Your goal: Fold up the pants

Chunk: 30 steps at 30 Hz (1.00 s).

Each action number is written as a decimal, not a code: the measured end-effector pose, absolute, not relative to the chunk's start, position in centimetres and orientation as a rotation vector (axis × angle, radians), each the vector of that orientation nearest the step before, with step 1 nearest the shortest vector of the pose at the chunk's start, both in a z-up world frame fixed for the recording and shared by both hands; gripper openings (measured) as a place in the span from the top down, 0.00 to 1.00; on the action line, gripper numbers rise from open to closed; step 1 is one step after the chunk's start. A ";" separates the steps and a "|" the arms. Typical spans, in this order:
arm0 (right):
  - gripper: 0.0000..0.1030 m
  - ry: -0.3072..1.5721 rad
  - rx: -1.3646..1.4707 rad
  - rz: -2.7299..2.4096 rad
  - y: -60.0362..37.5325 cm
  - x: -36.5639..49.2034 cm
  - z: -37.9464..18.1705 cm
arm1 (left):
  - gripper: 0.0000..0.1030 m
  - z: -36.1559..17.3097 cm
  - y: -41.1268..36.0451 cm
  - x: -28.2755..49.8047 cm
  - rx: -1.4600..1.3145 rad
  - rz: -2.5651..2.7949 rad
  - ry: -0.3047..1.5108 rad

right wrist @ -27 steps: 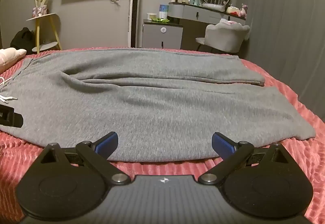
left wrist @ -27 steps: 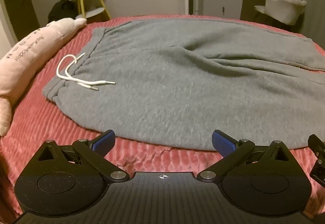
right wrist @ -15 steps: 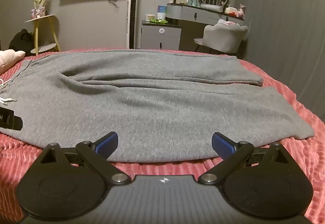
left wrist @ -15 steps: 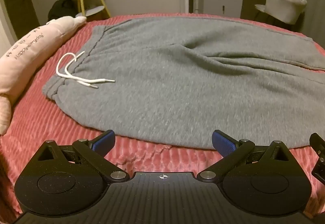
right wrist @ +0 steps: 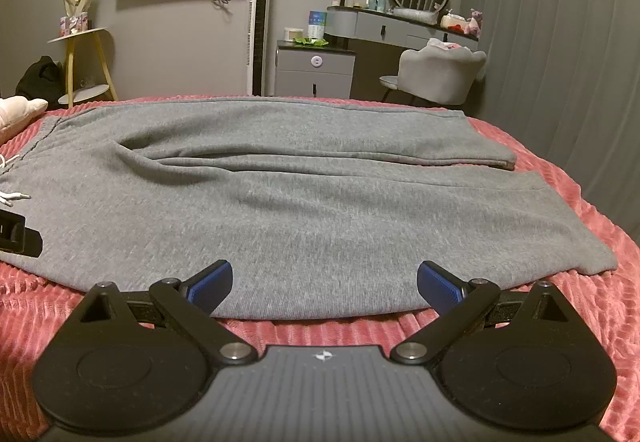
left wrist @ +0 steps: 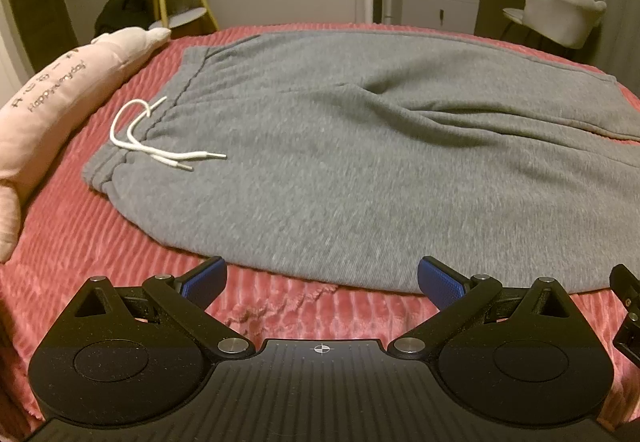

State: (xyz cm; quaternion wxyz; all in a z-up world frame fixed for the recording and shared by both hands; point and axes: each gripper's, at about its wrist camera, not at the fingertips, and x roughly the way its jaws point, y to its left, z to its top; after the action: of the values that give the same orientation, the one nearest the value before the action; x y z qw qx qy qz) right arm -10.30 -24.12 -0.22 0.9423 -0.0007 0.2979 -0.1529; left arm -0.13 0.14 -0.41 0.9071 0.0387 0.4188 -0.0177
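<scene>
Both views have crept slightly nearer the pants. Left tool and right tool gape wide, empty, at the near hem at 12 o'clock. Bare bed lies at 3 o'clock.

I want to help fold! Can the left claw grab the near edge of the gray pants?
Probably yes. The left claw is open, and the pants edge lies just ahead on the bedspread, nothing between.

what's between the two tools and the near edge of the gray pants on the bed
Nothing visible. Only bare pink bedspread separates the open left tool and open right tool from the gray pants. The drawstring lies off left.
</scene>
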 end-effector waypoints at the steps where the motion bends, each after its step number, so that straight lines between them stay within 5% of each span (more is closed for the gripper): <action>1: 0.04 0.607 0.000 -0.313 -24.2 -10.3 -0.2 | 0.00 -0.4 0.1 -0.2 0.079 -0.037 0.865; 30: 0.04 0.614 0.004 -0.318 -24.2 -10.3 -0.3 | 0.00 -0.7 0.3 0.1 0.064 -0.036 0.890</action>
State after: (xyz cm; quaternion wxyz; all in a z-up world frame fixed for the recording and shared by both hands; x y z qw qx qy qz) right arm -10.25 -24.17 -0.34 0.9408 0.0021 0.3011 -0.1559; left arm 0.06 0.28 -0.72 0.9020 0.0309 0.4303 -0.0173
